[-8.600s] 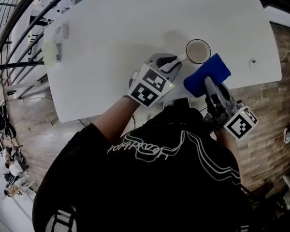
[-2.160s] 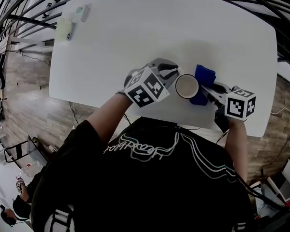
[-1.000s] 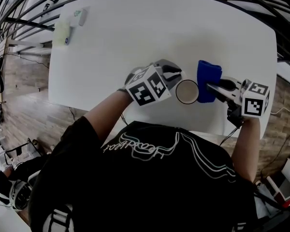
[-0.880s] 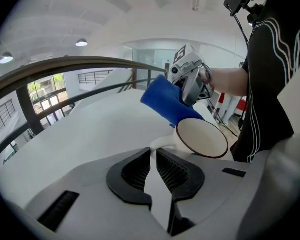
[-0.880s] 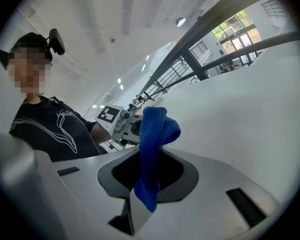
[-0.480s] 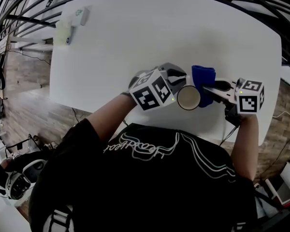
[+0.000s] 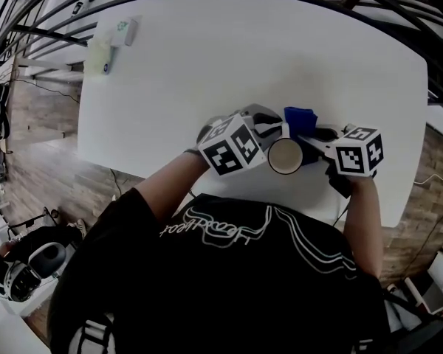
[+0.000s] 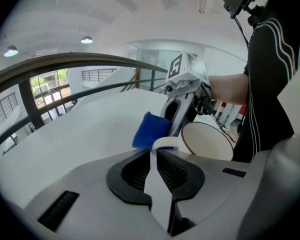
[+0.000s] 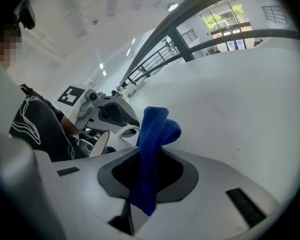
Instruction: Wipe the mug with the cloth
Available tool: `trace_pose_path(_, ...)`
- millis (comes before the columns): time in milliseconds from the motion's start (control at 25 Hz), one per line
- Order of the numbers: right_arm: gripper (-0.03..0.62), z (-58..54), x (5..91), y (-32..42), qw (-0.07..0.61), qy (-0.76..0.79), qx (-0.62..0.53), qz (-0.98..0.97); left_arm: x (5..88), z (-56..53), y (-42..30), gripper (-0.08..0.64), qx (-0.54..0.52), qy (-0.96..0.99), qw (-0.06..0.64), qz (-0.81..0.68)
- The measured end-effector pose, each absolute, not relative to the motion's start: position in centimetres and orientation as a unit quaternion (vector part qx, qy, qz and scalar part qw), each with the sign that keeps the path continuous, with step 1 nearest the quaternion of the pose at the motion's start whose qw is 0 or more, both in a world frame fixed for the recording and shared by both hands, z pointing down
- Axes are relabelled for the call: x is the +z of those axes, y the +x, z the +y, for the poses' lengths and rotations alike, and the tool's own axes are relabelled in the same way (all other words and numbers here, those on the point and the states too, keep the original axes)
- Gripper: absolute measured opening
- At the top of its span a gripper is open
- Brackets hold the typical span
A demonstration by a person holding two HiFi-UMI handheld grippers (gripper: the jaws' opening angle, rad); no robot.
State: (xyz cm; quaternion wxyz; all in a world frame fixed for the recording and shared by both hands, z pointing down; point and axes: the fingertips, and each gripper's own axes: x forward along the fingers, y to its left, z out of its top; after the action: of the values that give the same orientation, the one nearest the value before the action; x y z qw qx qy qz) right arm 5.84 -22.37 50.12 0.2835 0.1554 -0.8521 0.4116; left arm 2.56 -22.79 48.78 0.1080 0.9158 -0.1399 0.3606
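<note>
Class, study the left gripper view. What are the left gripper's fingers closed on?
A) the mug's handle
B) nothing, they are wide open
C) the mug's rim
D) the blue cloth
A: in the left gripper view the left gripper is shut on the white handle of the mug.

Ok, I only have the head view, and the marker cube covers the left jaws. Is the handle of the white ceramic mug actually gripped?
Observer: Yes. The left gripper view shows the left gripper shut on the curved handle of the white ceramic mug.
Operator: And is the cloth secure?
Observer: The right gripper view shows the right gripper clamped on the folded blue terry cloth, with its free end standing up past the jaws.
Operator: Is it on the mug?
Observer: In the left gripper view it sits just behind the handle, beside the mug's wall. No view shows whether they touch.
</note>
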Motion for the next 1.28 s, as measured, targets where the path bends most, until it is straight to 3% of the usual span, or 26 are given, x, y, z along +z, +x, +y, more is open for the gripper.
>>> trace_pose_path(160, 0.061, -22.4, 49.4, 6.5, 0.267, 0.199, 0.392, -0.858, 48.7, -22.8, 2.1, 0.046, 0.352, 0.916, 0.112, -0.157)
trace_pose_path(360, 0.061, -22.0, 44.5, 8.3, 0.169, 0.265, 0.325, -0.892, 48.2, -21.7, -0.6, 0.054, 0.326, 0.909, 0.152, -0.210)
trace_pose_path(520, 0.061, -19.8, 39.9, 9.3, 0.134, 0.293, 0.267, -0.908, 44.3, -19.4, -2.5, 0.054, 0.265, 0.908, 0.189, -0.263)
trace_pose_path(880, 0.061, -11.0, 30.5, 8.0, 0.109, 0.274, 0.185, -0.937, 30.9, -11.0, -1.1, 0.046, 0.110, 0.941, 0.184, -0.261)
trace_pose_path(1000, 0.061, -7.9, 28.3, 7.1, 0.107, 0.265, 0.183, -0.941, 28.2, -8.0, -0.9, 0.010, 0.088, 0.947, 0.177, -0.252)
trace_pose_path(1280, 0.061, -5.9, 26.2, 6.8, 0.075, 0.288, 0.183, -0.937, 24.6, -5.9, -0.1, 0.008, 0.091, 0.962, 0.121, -0.229)
